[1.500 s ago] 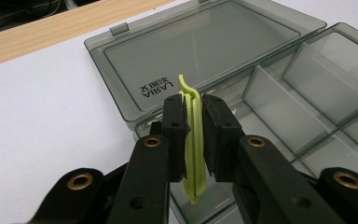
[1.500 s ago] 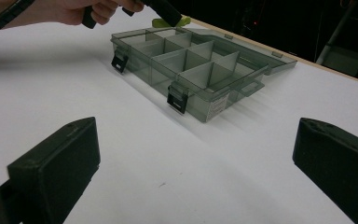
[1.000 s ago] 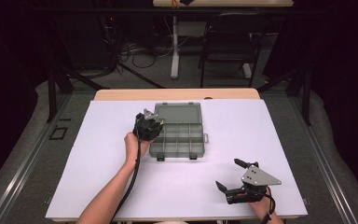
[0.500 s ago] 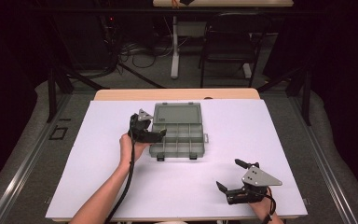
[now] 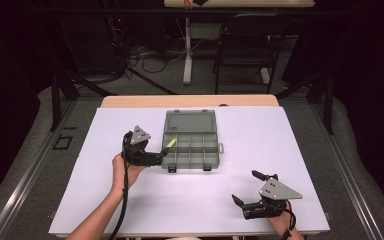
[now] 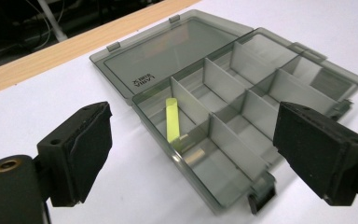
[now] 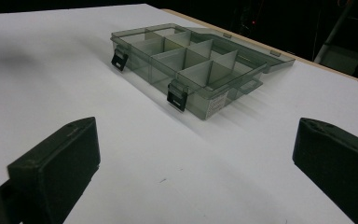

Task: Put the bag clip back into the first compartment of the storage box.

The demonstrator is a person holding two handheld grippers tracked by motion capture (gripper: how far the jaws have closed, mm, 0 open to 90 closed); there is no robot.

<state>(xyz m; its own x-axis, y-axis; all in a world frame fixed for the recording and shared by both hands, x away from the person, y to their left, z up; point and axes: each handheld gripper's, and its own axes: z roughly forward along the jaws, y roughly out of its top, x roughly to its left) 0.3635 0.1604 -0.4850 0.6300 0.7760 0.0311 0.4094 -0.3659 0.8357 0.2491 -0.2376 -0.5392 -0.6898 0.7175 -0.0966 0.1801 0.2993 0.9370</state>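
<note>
A smoky grey compartment box (image 5: 215,148) lies open mid-table, its lid (image 5: 190,121) flat behind it. A yellow-green stick (image 5: 171,143) lies slanted in its left-end compartment. My left gripper (image 5: 162,156) hovers just left of the box, pointing at it; its jaws have just been opening and stand wide with nothing between them. In the left gripper view the stick (image 6: 172,125) lies in the box (image 6: 214,77) beyond the gripper (image 6: 196,126). My right gripper (image 5: 245,187) rests open near the front right, and in its own view (image 7: 196,140) faces the box (image 7: 191,60).
A white sheet (image 5: 300,150) covers the table, with a wooden strip (image 5: 130,101) along the far edge. Two black latches (image 7: 177,99) hang on the box's front wall. A chair (image 5: 245,45) and cables (image 5: 145,55) sit on the floor beyond.
The left gripper has pulled back from over the box's left end, toward the left and the person, and its jaws have opened. The stick now shows in the box. The right gripper has kept still.
</note>
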